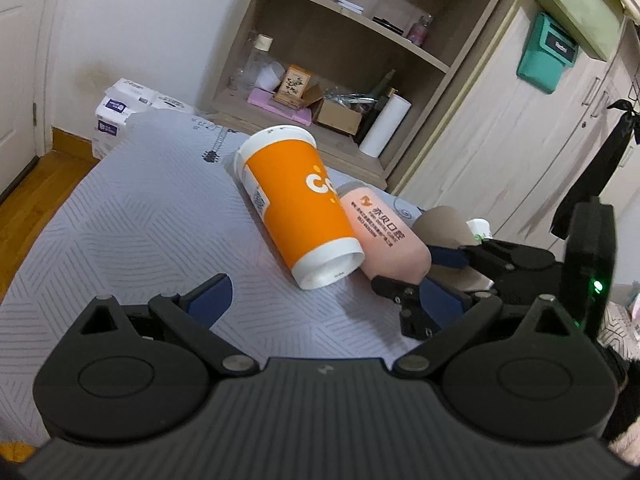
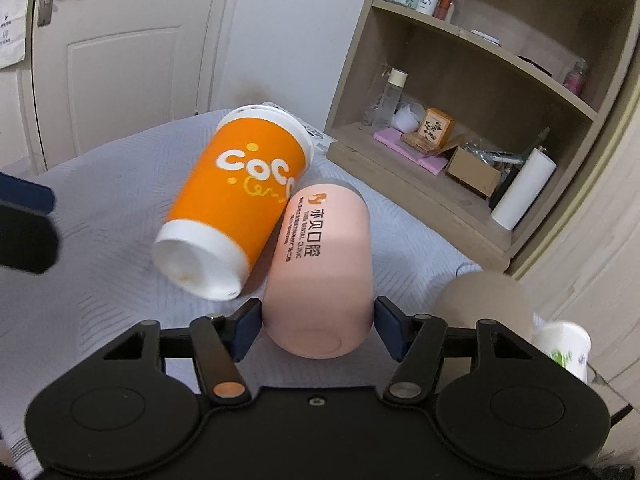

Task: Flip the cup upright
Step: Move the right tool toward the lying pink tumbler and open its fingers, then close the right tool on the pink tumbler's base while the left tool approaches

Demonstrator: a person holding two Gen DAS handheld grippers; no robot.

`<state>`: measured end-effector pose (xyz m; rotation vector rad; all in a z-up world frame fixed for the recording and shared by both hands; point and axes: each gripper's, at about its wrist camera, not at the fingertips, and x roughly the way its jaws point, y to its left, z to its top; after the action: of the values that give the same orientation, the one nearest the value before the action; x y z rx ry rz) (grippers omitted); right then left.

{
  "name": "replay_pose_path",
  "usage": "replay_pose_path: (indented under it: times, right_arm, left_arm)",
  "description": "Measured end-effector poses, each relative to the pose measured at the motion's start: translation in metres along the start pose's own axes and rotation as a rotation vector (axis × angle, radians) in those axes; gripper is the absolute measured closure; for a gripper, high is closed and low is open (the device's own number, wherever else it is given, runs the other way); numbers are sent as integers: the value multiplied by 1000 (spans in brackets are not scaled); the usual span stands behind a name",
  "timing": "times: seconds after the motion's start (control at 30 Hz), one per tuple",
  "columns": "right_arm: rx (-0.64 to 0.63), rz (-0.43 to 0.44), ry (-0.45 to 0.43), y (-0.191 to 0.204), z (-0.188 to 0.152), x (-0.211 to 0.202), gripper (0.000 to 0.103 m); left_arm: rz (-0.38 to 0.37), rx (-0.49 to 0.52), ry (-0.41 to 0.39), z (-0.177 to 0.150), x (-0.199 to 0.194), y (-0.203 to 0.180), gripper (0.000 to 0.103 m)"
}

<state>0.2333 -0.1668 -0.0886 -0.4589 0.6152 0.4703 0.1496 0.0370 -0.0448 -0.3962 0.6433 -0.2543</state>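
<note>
A pink cup [image 2: 320, 264] lies on its side on the grey bed cover, base toward the right wrist camera. My right gripper [image 2: 318, 326] has one finger on each side of the cup's base end, touching it. The cup also shows in the left wrist view [image 1: 380, 236], with my right gripper [image 1: 432, 276] at its base. An orange paper cup [image 1: 296, 204] lies tilted beside it, leaning on the pink cup, also in the right wrist view [image 2: 240, 196]. My left gripper [image 1: 324, 300] is open and empty, just short of the orange cup's base.
A brown cup [image 2: 484, 300] and a small white cup [image 2: 564, 350] stand at the right. A wooden shelf unit [image 2: 472, 92] with bottles, boxes and a paper roll [image 2: 524, 188] stands behind the bed. A door [image 2: 120, 48] is at the far left.
</note>
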Motion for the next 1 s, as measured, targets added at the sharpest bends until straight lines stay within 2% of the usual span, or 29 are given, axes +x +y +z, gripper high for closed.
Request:
replay_pose_path:
  times: [0.17, 0.3, 0.47, 0.77, 1.0]
  right_arm:
    - [25, -1, -6, 6, -16, -23, 36]
    - [48, -41, -8, 15, -29, -42, 36]
    - [93, -35, -8, 23, -44, -64, 36]
    - [159, 4, 19, 33, -70, -89, 36]
    - [264, 66, 38, 19, -82, -87, 36]
  left_arm:
    - [-29, 2, 29, -7, -1, -10, 2]
    - [-59, -3, 60, -14, -2, -18, 2]
    - [-106, -31, 107, -23, -1, -27, 2]
    - [-202, -78, 198, -42, 9, -39, 2]
    - [-226, -87, 226, -42, 28, -46, 2]
